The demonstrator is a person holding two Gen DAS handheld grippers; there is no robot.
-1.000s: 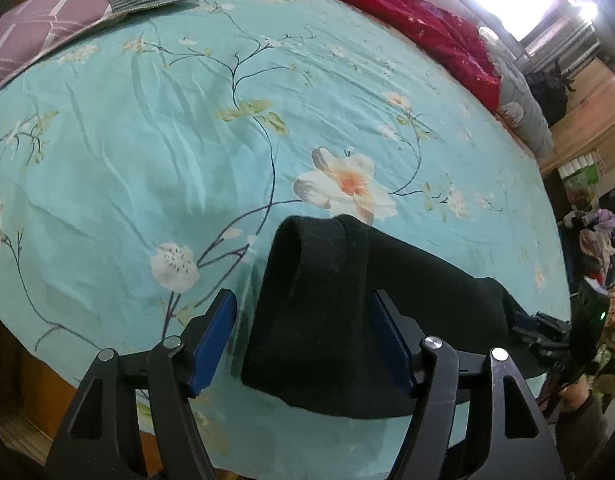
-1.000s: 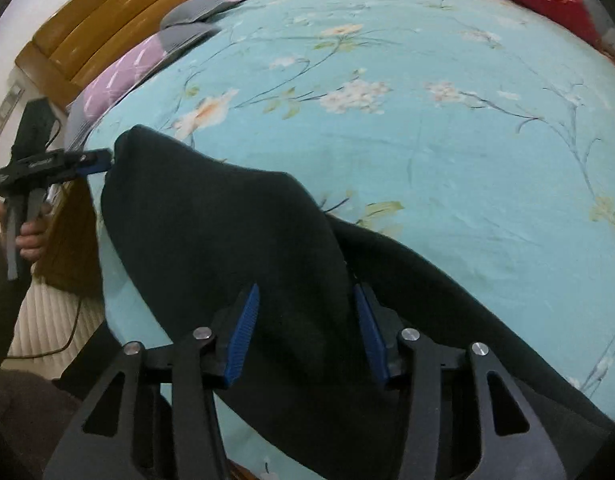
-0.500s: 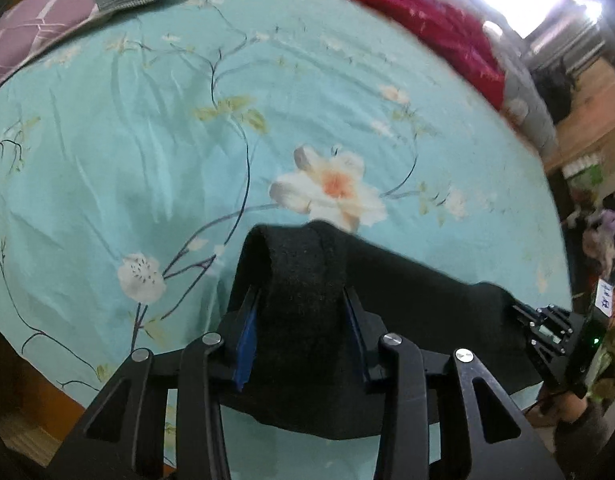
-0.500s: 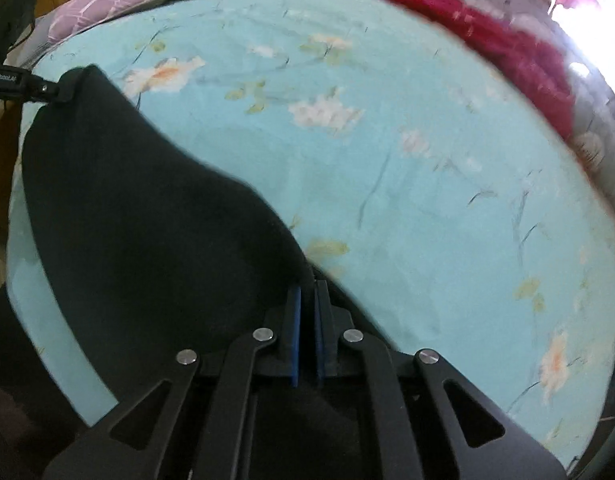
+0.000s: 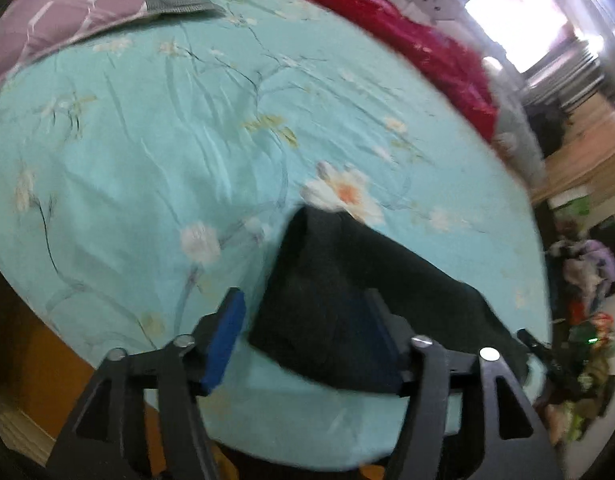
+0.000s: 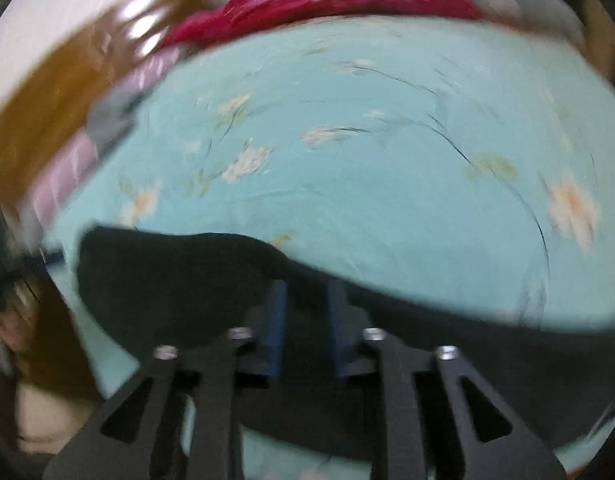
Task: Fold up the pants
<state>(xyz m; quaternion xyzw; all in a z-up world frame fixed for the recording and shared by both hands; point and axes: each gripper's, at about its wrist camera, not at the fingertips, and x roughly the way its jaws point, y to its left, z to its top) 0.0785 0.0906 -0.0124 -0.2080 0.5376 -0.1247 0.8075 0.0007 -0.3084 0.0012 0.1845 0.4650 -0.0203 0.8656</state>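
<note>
Left hand-held gripper [image 5: 303, 332] spread wide over black pants [image 5: 347, 300]; right hand-held gripper [image 6: 305, 328] parted, low over pants.

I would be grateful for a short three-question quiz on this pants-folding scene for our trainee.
1. True or false: the left gripper has its jaws wide apart.
2. The black pants lie on a bedsheet that is: A plain white, B turquoise with flowers, C grey striped?
3. Fill in: the blanket bunched along the bed's far edge is ___ in colour.
Key: 1 true; 2 B; 3 red.
</note>
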